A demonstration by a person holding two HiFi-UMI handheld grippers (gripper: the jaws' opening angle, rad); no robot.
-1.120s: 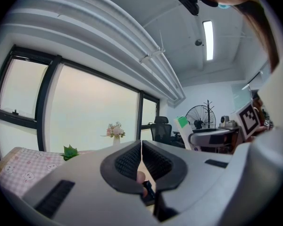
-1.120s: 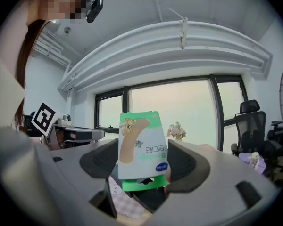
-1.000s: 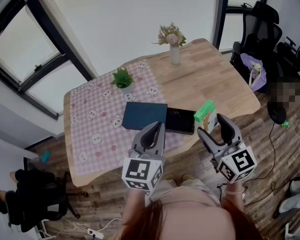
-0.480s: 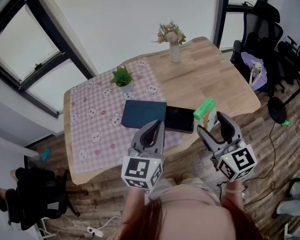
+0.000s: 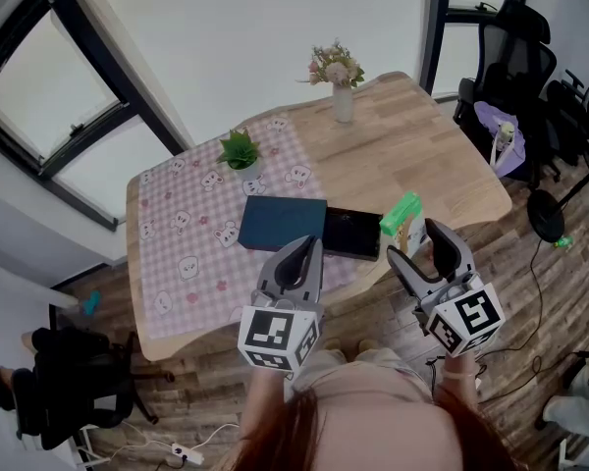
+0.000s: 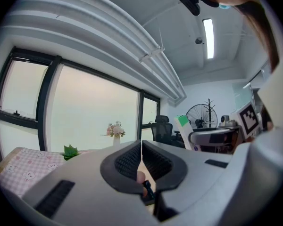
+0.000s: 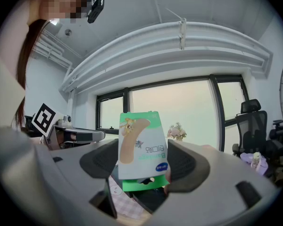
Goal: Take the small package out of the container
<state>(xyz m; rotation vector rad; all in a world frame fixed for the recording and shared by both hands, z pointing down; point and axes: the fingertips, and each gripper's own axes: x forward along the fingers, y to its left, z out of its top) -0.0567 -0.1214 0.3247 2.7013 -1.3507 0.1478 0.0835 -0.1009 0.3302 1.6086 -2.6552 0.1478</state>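
Well, our left gripper (image 5: 293, 261) hangs at 7 o'clock of the black container (image 5: 353, 234), jaws pressed together w/ nothing between. At the container's 3 o'clock, our right gripper (image 5: 418, 246) has its jaws clamped on the small package (image 7: 142, 149), held up off the table (image 5: 412, 155). We judge the take-out basically done; at most a set-down is left.
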